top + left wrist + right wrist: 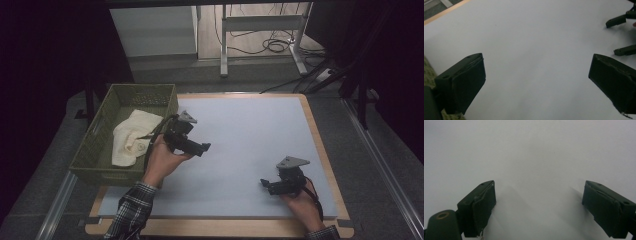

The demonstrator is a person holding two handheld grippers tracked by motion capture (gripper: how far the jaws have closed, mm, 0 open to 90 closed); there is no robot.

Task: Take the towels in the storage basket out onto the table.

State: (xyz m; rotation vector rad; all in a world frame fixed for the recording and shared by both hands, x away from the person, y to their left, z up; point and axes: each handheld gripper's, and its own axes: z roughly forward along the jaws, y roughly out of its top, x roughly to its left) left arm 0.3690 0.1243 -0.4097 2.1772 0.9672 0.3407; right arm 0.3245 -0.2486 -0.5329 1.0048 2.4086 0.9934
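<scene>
Inside basket (100, 131), towel (131, 137) lengthwise front-to-back

Basket (100, 131) on grey-topped table (250, 135)

Cream-white cloth (131, 136): crumpled, loosely bunched, lying inside the olive-green basket (103, 116). It rests on the basket floor, spread from the middle toward the near end, upper edge draped against the right wall. Folds and a rounded lump visible near its lower part. Basket: rectangular, perforated walls, upright at the left edge of the surface (250, 145). Nothing touches the cloth.
</scene>
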